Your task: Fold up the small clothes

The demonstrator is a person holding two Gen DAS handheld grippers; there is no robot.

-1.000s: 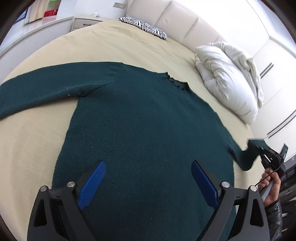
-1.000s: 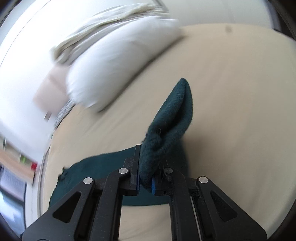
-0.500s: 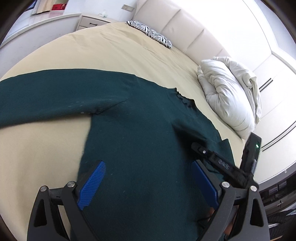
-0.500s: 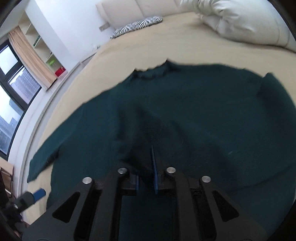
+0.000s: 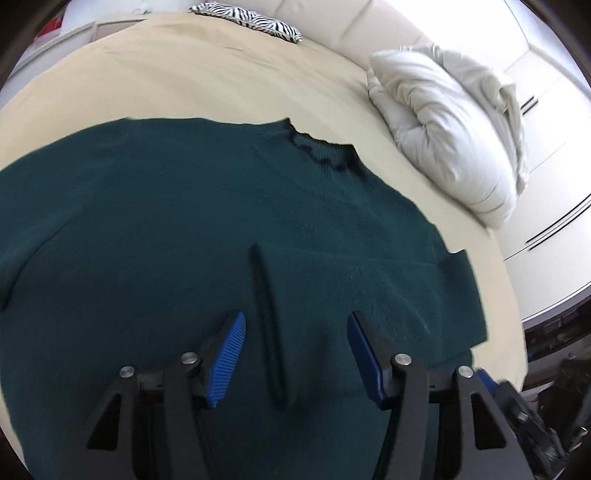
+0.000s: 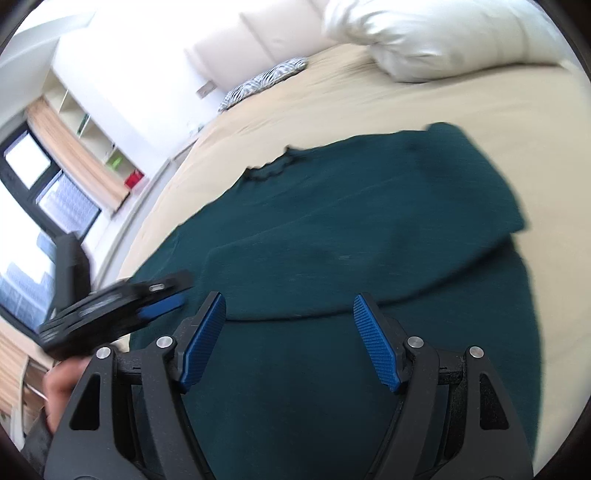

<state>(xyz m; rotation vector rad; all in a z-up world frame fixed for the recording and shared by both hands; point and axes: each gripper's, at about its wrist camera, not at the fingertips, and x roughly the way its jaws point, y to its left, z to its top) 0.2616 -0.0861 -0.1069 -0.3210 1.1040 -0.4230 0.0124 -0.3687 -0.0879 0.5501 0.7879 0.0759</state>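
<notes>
A dark green sweater (image 5: pixel 155 236) lies flat on the beige bed, collar (image 5: pixel 325 151) toward the headboard. Its right sleeve (image 5: pixel 369 291) is folded in across the body, the cuff end lying just ahead of my left gripper (image 5: pixel 295 343), which is open and empty above the hem. In the right wrist view the sweater (image 6: pixel 351 206) fills the middle, with the folded sleeve (image 6: pixel 369 258) across it. My right gripper (image 6: pixel 290 328) is open and empty over the lower body. The left gripper's body (image 6: pixel 110 302) shows at the left there.
A white pillow (image 5: pixel 450 122) lies at the right of the bed (image 5: pixel 207 62), and a zebra-print cushion (image 5: pixel 251 18) by the headboard. Wardrobe doors stand at the right. A window, curtain and shelves (image 6: pixel 74 140) are beyond the bed's left side.
My right gripper carried the sleeve cuff from the bed's right side onto the sweater's body, opened and let it go. My left gripper stayed open and shifted right.
</notes>
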